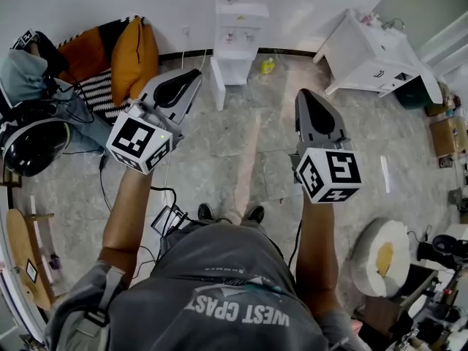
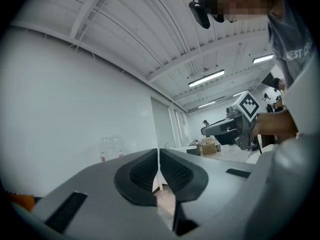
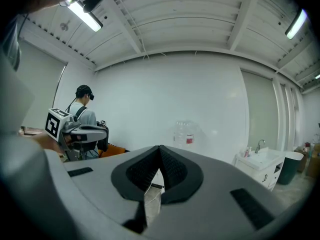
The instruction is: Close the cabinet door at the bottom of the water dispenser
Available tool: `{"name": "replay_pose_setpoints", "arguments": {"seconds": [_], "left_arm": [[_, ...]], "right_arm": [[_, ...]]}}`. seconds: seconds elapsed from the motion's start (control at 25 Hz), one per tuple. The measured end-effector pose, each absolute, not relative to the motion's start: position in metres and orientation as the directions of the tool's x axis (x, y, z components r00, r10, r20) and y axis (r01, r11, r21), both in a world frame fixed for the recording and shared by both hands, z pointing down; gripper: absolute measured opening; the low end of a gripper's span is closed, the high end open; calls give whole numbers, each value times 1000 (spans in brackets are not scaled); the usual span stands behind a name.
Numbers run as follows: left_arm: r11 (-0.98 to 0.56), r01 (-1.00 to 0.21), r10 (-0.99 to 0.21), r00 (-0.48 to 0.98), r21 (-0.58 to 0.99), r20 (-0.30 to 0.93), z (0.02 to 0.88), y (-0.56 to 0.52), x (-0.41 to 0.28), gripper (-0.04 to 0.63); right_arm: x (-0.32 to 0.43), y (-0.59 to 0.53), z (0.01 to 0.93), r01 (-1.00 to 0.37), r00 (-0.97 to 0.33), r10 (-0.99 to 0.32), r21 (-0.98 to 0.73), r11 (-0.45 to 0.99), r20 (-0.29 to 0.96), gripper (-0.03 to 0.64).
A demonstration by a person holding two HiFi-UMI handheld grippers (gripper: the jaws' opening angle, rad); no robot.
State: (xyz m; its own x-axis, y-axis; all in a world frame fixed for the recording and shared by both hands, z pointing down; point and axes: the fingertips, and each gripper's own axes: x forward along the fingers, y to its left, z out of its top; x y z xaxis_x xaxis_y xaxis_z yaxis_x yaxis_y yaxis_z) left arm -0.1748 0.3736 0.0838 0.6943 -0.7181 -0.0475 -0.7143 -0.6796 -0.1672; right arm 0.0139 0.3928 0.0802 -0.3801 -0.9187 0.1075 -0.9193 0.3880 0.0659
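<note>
- You're on the approach: the white floor-standing water dispenser [image 1: 240, 31] is at twelve o'clock, well apart, its white bottom cabinet door [image 1: 217, 85] swung open.
- Left gripper [image 1: 194, 74], right gripper [image 1: 303, 95]: fingers clenched (on nothing).
- Next, likely: step closer and push the door's free edge toward two o'clock.

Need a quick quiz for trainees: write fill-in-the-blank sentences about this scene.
The cabinet door at the bottom of the water dispenser stands ____.
The left gripper has its jaws ____, with nothing between them.
A small ____ object lies on the floor beside the water dispenser.
The right gripper, jaws together, holds ____.
Missing words: open; shut; yellow; nothing.
</note>
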Motion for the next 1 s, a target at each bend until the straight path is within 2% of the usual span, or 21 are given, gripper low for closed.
{"name": "replay_pose_setpoints", "arguments": {"seconds": [0.6, 1.0], "left_arm": [[-684, -712, -713, 699, -160, -61, 83, 378, -180, 26], [-603, -773, -789, 614, -197, 6, 89, 339, -163, 26]], "right_arm": [[8, 395, 74, -919, -391, -917, 29, 394, 78, 28], [39, 328, 89, -883, -469, -881, -44, 467, 57, 29]]}}
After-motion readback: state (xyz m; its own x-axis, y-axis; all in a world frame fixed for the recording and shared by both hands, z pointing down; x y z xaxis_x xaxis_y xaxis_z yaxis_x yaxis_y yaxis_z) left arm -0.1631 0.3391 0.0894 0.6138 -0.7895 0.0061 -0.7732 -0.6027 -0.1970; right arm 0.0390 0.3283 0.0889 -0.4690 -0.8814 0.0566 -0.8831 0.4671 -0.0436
